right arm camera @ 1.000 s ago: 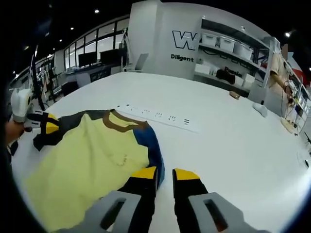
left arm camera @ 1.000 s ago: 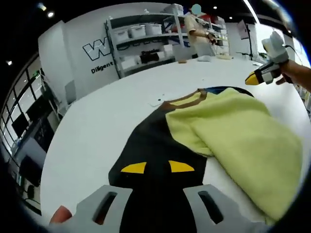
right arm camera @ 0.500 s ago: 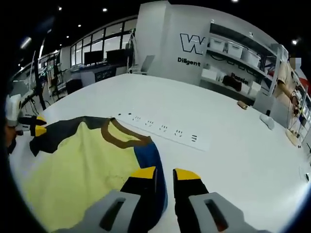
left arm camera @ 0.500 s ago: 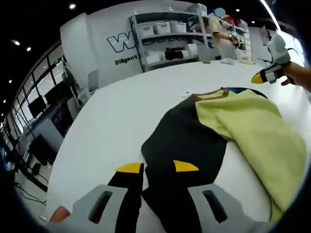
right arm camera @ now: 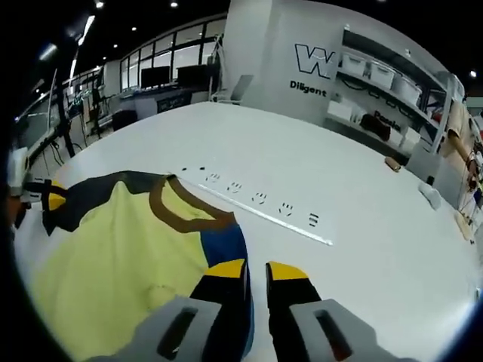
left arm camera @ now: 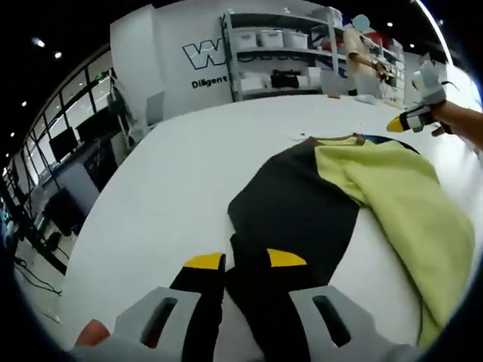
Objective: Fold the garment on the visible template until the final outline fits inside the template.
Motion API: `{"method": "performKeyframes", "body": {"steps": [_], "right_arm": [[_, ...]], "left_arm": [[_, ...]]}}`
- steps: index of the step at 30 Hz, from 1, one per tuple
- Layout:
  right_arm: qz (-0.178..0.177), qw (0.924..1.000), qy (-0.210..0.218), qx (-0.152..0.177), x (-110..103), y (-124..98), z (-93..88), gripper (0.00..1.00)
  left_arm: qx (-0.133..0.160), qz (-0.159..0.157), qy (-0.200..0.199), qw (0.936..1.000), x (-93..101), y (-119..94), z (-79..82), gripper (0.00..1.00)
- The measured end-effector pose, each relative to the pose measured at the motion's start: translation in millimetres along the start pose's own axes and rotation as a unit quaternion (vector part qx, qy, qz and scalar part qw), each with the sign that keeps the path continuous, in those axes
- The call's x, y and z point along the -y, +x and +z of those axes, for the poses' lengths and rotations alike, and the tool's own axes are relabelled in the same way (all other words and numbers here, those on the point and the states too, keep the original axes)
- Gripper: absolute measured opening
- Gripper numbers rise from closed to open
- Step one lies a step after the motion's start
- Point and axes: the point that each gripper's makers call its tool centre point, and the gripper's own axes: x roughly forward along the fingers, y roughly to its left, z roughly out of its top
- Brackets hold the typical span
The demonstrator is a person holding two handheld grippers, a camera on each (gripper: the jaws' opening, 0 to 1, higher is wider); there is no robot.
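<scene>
Folding barely begun: the yellow, black and blue knit garment (left arm camera: pixel 377 188) sprawls on the white surface (left arm camera: pixel 173 181), its black sleeve pinched in the left claw (left arm camera: pixel 245 260) and its blue edge in the right claw (right arm camera: pixel 255 268).

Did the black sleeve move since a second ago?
Yes. The black sleeve got pulled out flat, away from the yellow body, toward the left gripper over the white table.

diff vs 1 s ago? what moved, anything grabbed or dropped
The left gripper has drawn the garment's black sleeve out sideways, off the yellow body, so more black lies flat on the white table. The right gripper stays clamped on the blue sleeve. Nothing released.
</scene>
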Motion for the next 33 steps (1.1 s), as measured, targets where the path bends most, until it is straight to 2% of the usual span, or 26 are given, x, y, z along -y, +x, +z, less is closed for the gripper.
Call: {"method": "performKeyframes", "body": {"steps": [4,6,10,13,23,33], "right_arm": [[0.013,0.9996,-0.001,-0.023,-5.1,3.1,-10.2,0.04],[0.016,0.9995,-0.002,-0.026,-6.1,4.0,-12.3,0.00],[0.013,0.9992,-0.012,-0.037,-1.1,6.1,-18.7,0.00],[0.010,0.9993,-0.015,-0.032,2.3,6.2,-16.1,0.00],[0.001,0.9995,-0.023,-0.022,16.9,5.7,-6.3,0.00],[-0.003,0.9992,-0.024,-0.031,30.3,13.4,-12.6,0.00]], "left_arm": [[0.003,-0.003,-0.003,1.0000,1.4,-1.0,-0.1,0.15],[0.002,-0.003,-0.001,1.0000,1.2,-0.5,-0.5,0.13],[-0.004,-0.002,0.010,0.9999,0.5,-0.3,-2.0,0.07],[-0.012,-0.002,0.024,0.9996,-1.1,0.2,-3.0,0.02],[-0.028,-0.010,0.063,0.9976,-9.2,3.7,-0.7,0.00],[-0.032,-0.008,0.091,0.9953,-22.6,7.1,1.1,0.00]]}}
